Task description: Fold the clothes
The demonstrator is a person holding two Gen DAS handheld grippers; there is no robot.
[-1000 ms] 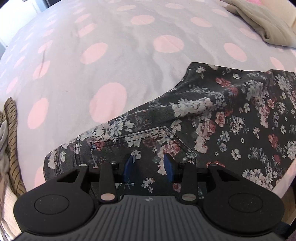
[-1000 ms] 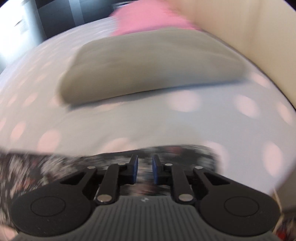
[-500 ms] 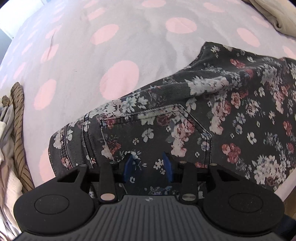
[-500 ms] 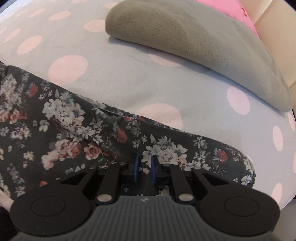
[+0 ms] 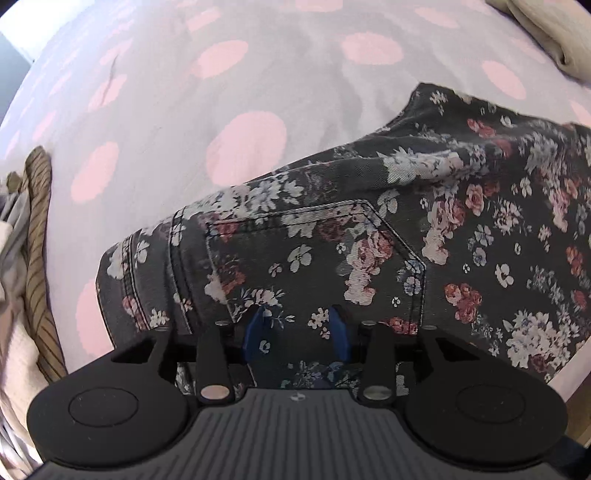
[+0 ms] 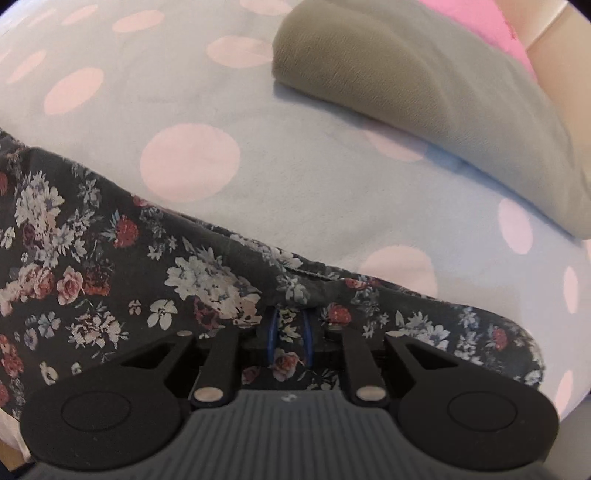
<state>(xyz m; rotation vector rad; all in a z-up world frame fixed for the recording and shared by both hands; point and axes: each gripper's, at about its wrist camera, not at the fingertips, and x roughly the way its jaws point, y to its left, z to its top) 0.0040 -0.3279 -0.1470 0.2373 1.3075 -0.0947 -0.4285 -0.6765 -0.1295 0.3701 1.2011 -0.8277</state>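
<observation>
Dark flowery jeans [image 5: 388, 229] lie on the spotty blanket [image 5: 221, 92]. Left gripper [image 5: 296, 326] sits half open over the pocket, while right gripper [image 6: 290, 334] pinches the jeans' edge. At two o'clock from it lies a grey cushion [image 6: 424, 85].

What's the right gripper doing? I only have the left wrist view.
Observer: The right gripper is pinched nearly shut on an edge of the floral jeans, with cloth between its pads.
Operator: Anything beyond it on that side?
Observer: A folded olive-grey garment lies on the spotted bedspread, apart from the jeans.
Operator: Anything behind that?
Observer: Something bright pink shows past its far edge; I cannot tell what it is.
</observation>
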